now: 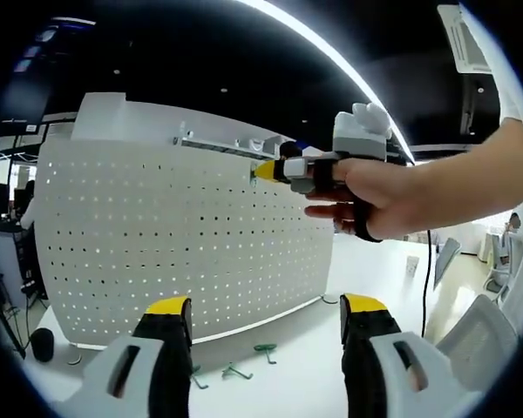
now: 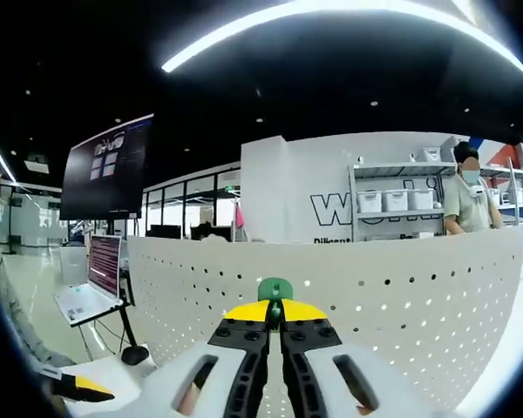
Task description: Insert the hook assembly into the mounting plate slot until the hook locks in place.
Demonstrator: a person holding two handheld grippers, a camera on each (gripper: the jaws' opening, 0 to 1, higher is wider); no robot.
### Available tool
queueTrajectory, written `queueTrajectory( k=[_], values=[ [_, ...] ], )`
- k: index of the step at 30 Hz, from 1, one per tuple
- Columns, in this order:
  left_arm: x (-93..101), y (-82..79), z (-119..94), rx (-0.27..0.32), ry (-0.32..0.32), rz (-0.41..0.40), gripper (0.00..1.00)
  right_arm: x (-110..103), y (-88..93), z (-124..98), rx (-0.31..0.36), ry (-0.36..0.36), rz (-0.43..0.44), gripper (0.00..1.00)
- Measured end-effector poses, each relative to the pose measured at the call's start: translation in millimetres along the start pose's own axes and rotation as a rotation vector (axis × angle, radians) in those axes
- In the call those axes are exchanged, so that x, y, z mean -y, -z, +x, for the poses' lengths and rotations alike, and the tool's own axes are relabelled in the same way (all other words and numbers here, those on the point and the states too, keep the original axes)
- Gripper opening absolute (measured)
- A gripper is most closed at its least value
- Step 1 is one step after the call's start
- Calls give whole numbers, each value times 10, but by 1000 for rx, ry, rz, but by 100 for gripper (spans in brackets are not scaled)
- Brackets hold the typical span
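From my left tool [image 1: 266,315], the jaws stand wide apart with nothing between them, yellow tips up. Just past them, on the white table [image 1: 314,374], I see two spare green hooks [image 1: 264,351] lying flat near the foot of the pegboard [image 1: 174,235]. The pegboard stands upright on the table, white, full of small holes, curving across most of the left gripper view.

Higher up, near the board's top edge, a hand [image 1: 375,196] holds my right tool [image 1: 263,171] with its yellow tip against the board face.

In the right gripper view, the right tool [image 2: 275,312] is clamped on a green hook [image 2: 275,289]; the jaws meet around its base and the hook's rounded top pokes out above the yellow tips. The hook sits right at the pegboard [image 2: 401,296], though I cannot tell whether it has entered a hole. At the lower left of that view, the left tool [image 2: 74,386] shows as a yellow-and-black tip.

Beyond the board's rim, a laptop [image 2: 91,279] stands open on a stand to the left, with a large dark monitor [image 2: 107,167] above it. Farther back there are shelves [image 2: 397,202] with white bins and a person [image 2: 464,200] standing beside them.
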State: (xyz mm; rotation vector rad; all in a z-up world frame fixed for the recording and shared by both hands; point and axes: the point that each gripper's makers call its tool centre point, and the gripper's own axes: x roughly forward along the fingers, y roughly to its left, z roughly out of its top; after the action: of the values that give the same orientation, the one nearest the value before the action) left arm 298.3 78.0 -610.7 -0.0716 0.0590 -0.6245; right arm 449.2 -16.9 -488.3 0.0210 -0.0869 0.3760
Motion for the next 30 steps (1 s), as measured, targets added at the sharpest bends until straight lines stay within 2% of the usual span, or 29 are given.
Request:
queueTrajectory(
  k=[6, 7, 13, 24, 30],
  values=[
    [-11, 4, -2, -1, -3, 0, 70, -14, -14, 84, 5, 5, -11, 1],
    [-19, 8, -2, -1, -6, -1, 70, 1, -29, 100, 11, 17, -41, 1],
    [-46, 5, -8, 2, -12, -4, 70, 12, 34, 185, -4, 33, -32, 1],
    [-104, 33, -3, -1, -25, -15, 69, 39, 48, 313, 11, 66, -56, 1],
    [-125, 59, 0, -7, -30, -19, 69, 1, 34, 353, 23, 59, -42, 1]
  ],
)
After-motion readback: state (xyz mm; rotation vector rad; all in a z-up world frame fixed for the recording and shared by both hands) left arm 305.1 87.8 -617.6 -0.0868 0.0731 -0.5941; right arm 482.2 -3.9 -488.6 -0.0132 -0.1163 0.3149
